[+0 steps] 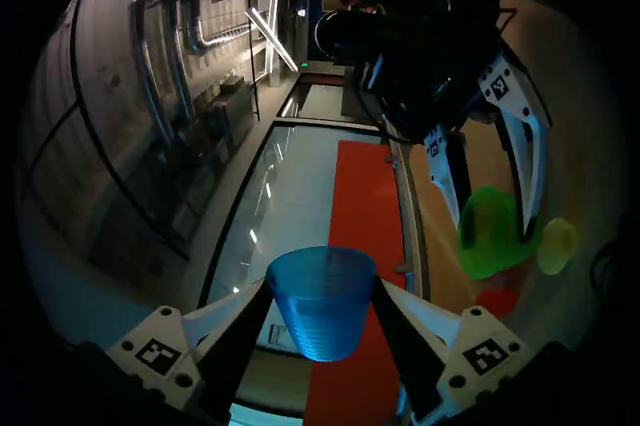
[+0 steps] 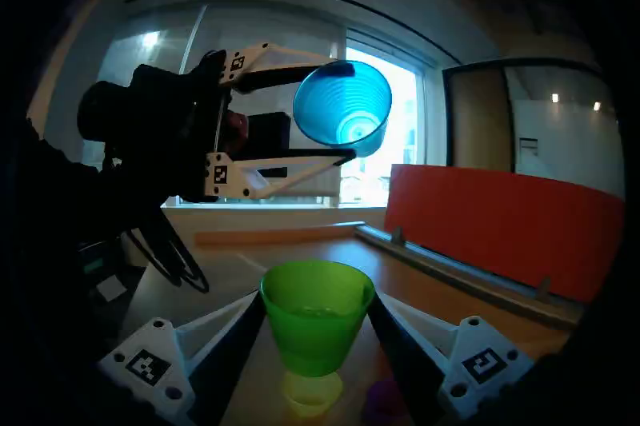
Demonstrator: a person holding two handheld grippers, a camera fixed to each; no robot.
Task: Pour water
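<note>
Standing by the wooden table (image 2: 424,302), I saw two cups held up off it. The left tongs (image 1: 322,284) were closed snugly on a blue cup (image 1: 322,318), with one finger pressing on each side near the rim. The right tongs (image 2: 318,298) gripped a green cup (image 2: 318,322) the same way, both fingers tight against its sides.

The green cup stood upright between its fingers. Something like a water line showed inside it, but I could not be sure. The blue cup was tipped over on its side, and its open mouth faced the right tongs. It hung higher than the green cup and a bit ahead of it, well apart and not touching. In the right gripper view I could look straight into the blue cup and see rings on its inside.

A small yellow cup (image 2: 310,392) sat on the table below the green cup. Past the tips of the right tongs a long orange board (image 2: 512,218) ran along the table's far edge. A bright window (image 2: 372,174) glowed behind the left tongs.
</note>
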